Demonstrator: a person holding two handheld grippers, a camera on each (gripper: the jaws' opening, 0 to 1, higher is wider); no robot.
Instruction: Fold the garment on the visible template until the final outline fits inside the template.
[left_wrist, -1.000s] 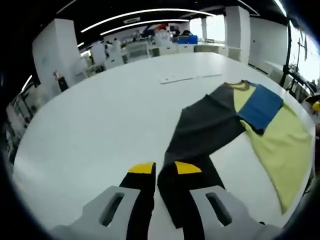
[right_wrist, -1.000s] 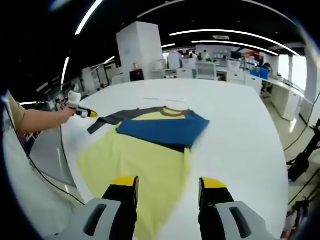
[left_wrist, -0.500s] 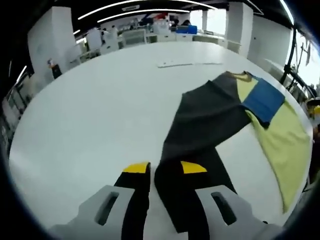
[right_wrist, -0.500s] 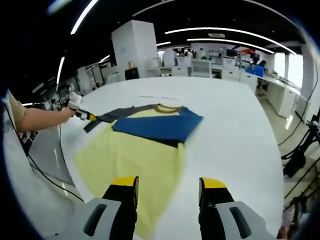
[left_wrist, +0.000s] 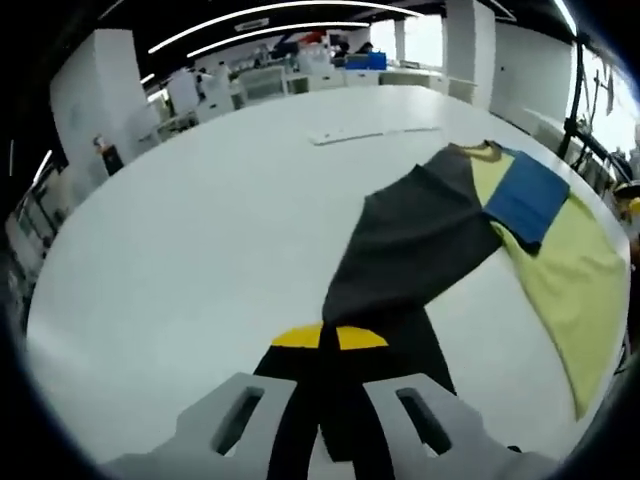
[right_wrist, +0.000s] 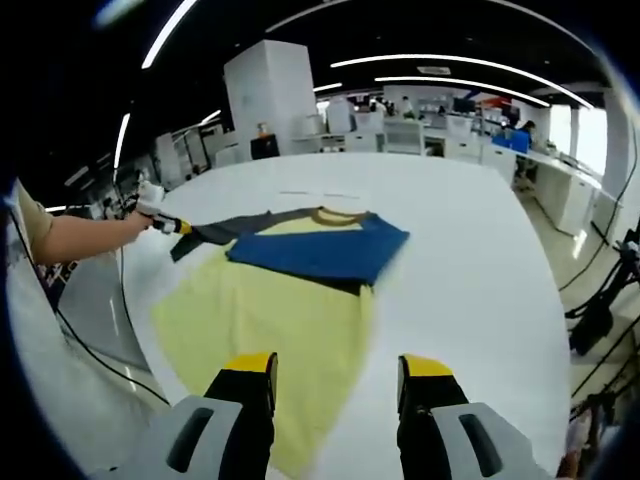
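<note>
A long-sleeved shirt lies on the white table (left_wrist: 200, 220): yellow body (right_wrist: 260, 325), blue sleeve (right_wrist: 320, 252) folded across the chest, dark grey sleeve (left_wrist: 410, 240) stretched out sideways. My left gripper (left_wrist: 330, 338) is shut on the cuff end of the dark grey sleeve; in the right gripper view it shows as a yellow-tipped tool (right_wrist: 172, 226) in a person's hand at the sleeve's end. My right gripper (right_wrist: 334, 368) stands open above the shirt's hem, with nothing between its fingers.
Thin pale strips (left_wrist: 370, 132) lie on the table beyond the shirt's collar. Desks, white pillars and office clutter stand past the table's far edge. A stand with cables (right_wrist: 600, 320) is on the floor at the right.
My left gripper's jaws have closed onto the dark grey sleeve's cuff. The right gripper has stayed open over the hem.
</note>
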